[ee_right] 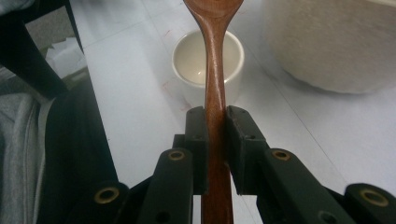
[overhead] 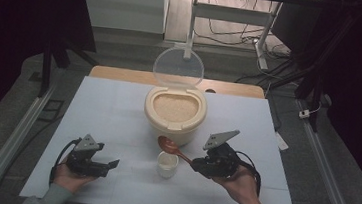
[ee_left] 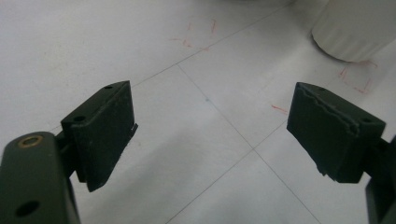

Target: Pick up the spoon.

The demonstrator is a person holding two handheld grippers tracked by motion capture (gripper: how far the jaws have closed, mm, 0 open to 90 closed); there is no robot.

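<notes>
Spoon [overhead: 172,147], clamped by its handle in the right gripper [overhead: 198,165] above the cup [overhead: 167,164], should stay level as it dips into the rice bin [overhead: 175,109] behind, while the left gripper [overhead: 110,164] idles, jaws apart, on the worktop [overhead: 113,110].

A fixed high view looks forward and down over the white surface [overhead: 118,111] from the person's side. The left gripper view skims the surface close up; the right gripper view looks along its jaws. All three share the white cup [overhead: 167,164], at the left gripper view's upper right.
</notes>
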